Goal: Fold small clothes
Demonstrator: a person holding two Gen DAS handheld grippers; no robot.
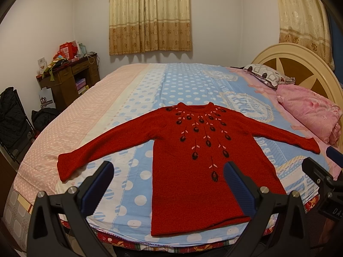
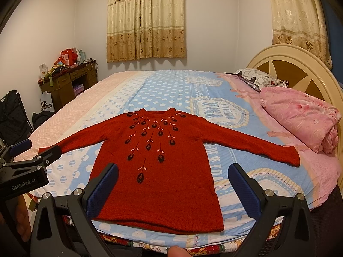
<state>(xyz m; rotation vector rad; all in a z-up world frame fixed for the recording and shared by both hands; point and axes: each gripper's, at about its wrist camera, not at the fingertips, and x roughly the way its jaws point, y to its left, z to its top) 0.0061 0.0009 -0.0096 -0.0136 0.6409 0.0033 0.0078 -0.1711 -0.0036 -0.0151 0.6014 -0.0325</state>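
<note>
Both sets of jaws stand wide apart and hold nothing. The left gripper hangs just above the near edge of the bed. The right gripper hangs beside it, on its right. Each one shows at the edge of the other's view.

A red sweater lies flat on the bed, straight ahead of the jaws. Its front faces up. Its neck points away from the jaws and its bottom hem is the part closest to them. Dark flowers with pink leaves run down from the neck. Both sleeves are spread out wide, one to each side. In the left wrist view the hem sits between the two fingers, more toward the right one. In the right wrist view the sweater sits between the fingers too, more toward the left one. Neither gripper touches it.

Past the right jaws, a folded pink quilt lies by the round headboard, with a patterned pillow behind it. Far off to the left of the jaws stands a brown desk piled with things. Yellow curtains hang on the wall beyond the bed.
</note>
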